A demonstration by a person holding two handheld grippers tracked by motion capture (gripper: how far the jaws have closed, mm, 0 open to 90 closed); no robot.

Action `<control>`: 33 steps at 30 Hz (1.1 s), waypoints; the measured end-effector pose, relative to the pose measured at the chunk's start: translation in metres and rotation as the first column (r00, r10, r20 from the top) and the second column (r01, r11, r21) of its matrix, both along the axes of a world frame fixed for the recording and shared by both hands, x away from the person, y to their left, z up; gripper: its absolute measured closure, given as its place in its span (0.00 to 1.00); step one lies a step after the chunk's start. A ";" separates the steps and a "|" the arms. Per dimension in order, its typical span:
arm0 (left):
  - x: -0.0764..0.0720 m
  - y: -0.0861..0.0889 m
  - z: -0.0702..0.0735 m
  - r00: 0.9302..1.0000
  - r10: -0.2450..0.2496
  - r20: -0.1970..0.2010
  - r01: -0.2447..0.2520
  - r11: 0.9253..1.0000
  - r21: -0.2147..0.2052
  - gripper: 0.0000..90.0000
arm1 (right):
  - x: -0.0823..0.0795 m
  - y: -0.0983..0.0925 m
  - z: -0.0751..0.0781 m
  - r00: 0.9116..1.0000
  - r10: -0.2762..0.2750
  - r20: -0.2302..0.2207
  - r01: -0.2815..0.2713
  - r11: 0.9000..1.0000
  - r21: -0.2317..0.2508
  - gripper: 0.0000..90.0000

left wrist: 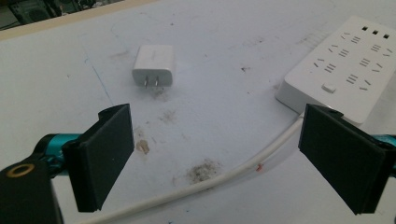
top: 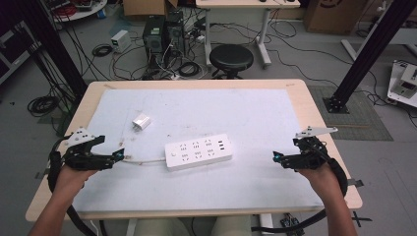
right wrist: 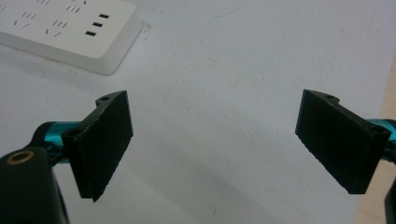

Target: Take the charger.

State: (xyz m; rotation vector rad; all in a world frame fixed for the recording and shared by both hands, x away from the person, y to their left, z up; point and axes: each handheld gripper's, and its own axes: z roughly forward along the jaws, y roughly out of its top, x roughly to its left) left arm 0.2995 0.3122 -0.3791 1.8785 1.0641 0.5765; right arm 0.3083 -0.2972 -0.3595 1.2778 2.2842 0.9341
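We saw the white power strip [top: 198,152] lying flat near the middle of the table [top: 295,88], its cord [top: 145,160] running left. A small white charger [top: 141,121] lay apart from it, farther and to the left. The left gripper [top: 121,154] hovered over the cord, jaws spread and empty. The right gripper [top: 276,157], right of the strip, also had its jaws spread wide, empty.
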 end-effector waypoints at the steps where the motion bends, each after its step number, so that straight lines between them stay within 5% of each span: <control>1: 0.001 0.001 0.002 1.000 -0.005 0.004 0.005 1.000 -0.007 0.12 | 0.000 0.000 0.000 1.000 0.004 -0.004 -0.004 1.000 0.000 0.12; 9: 0.007 -0.002 0.010 0.999 -0.028 0.024 0.028 1.000 -0.004 0.12 | 0.005 0.001 0.002 1.000 0.020 -0.002 -0.020 1.000 0.005 0.12; 17: 0.031 -0.010 0.022 0.995 -0.086 0.041 0.086 0.996 0.000 0.12 | 0.016 0.002 0.005 1.000 0.016 -0.021 -0.015 1.000 0.014 0.12; 21: 0.052 -0.014 0.031 0.990 -0.134 0.051 0.133 0.991 0.036 0.12 | 0.018 0.002 0.005 0.999 0.025 -0.022 -0.025 1.000 0.010 0.13; 24: 0.057 -0.015 0.032 0.988 -0.145 0.046 0.143 0.989 0.041 0.12 | 0.019 0.003 0.005 1.000 0.023 -0.021 -0.022 1.000 0.012 0.12; 28: 0.086 -0.018 0.032 0.990 -0.141 -0.020 0.141 0.989 0.034 0.12 | 0.022 0.005 0.005 0.999 0.030 -0.035 -0.030 1.000 0.001 0.12; 33: 0.106 -0.019 0.026 0.993 -0.110 -0.039 0.112 0.993 0.027 0.12 | 0.025 0.006 0.008 0.999 0.026 -0.043 -0.026 1.000 -0.004 0.12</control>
